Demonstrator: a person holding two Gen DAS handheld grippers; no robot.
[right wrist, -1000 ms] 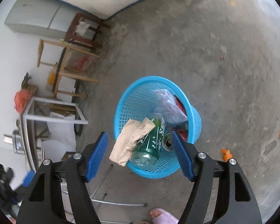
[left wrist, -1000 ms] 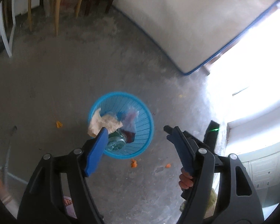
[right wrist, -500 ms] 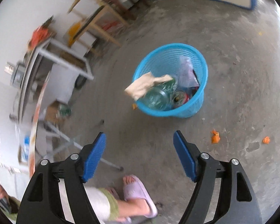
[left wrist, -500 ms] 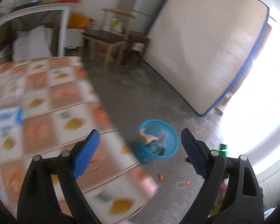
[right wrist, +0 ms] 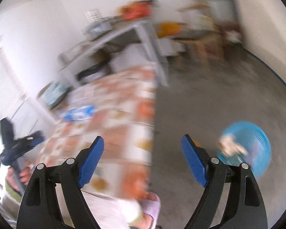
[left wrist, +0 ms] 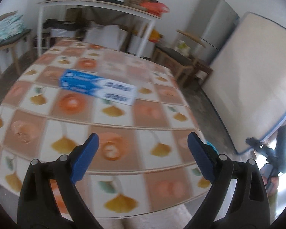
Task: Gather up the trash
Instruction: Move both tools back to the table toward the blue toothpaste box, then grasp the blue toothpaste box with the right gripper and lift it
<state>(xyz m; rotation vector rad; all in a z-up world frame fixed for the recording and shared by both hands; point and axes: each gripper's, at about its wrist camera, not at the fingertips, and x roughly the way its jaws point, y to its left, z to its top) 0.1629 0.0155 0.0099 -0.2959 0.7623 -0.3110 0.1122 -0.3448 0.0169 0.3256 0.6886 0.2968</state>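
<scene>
A blue and white carton (left wrist: 97, 86) lies on the table (left wrist: 114, 126), which has an orange and gold patterned cloth. My left gripper (left wrist: 142, 135) hovers above the table's near part, its jaws opening with nothing between them. My right gripper (right wrist: 142, 138) hangs over the table's edge, jaws opening, also empty. The blue mesh trash basket (right wrist: 257, 148), with paper and plastic in it, stands on the floor at the lower right of the blurred right wrist view. In the left wrist view only a sliver of the basket (left wrist: 211, 145) shows behind the right finger.
A white shelf table (left wrist: 97, 5) with pots stands behind the patterned table. A grey fridge (left wrist: 213, 26), wooden chairs (left wrist: 181, 59) and a mattress (left wrist: 253, 76) leaning on the wall line the far side. A person's slippered foot (right wrist: 152, 204) is on the concrete floor.
Both views have swung up from the basket on the floor to the patterned table. Both pairs of jaws have widened. The basket has slid to the right edge of the right view.
</scene>
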